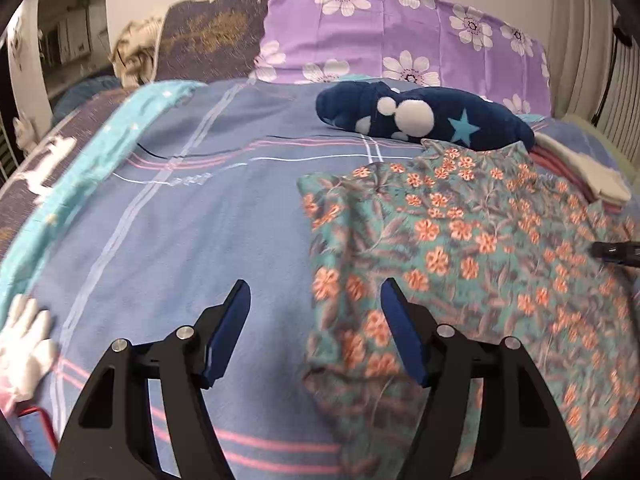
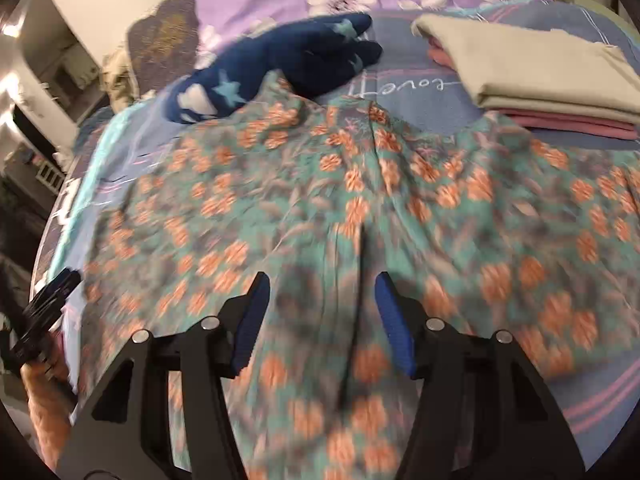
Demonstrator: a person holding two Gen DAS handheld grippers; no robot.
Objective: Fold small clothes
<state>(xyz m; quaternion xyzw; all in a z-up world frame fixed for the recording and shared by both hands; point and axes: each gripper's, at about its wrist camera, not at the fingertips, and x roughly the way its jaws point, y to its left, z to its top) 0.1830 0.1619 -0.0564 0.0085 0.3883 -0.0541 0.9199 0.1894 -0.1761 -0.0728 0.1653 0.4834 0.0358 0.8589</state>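
Left gripper [image 1: 316, 300]: jaws wide apart, holding nothing, poised over the left edge of the teal garment with orange flowers [image 1: 460, 240].
Right gripper [image 2: 322, 292]: jaws apart, empty, above the garment's middle [image 2: 340, 208].
Garment: spread flat on the blue striped bedsheet [image 1: 192, 208].
Beyond: navy star-patterned plush [image 1: 424, 116]; folded beige and pink cloth stack [image 2: 532, 76]; purple floral pillow [image 1: 400, 32].
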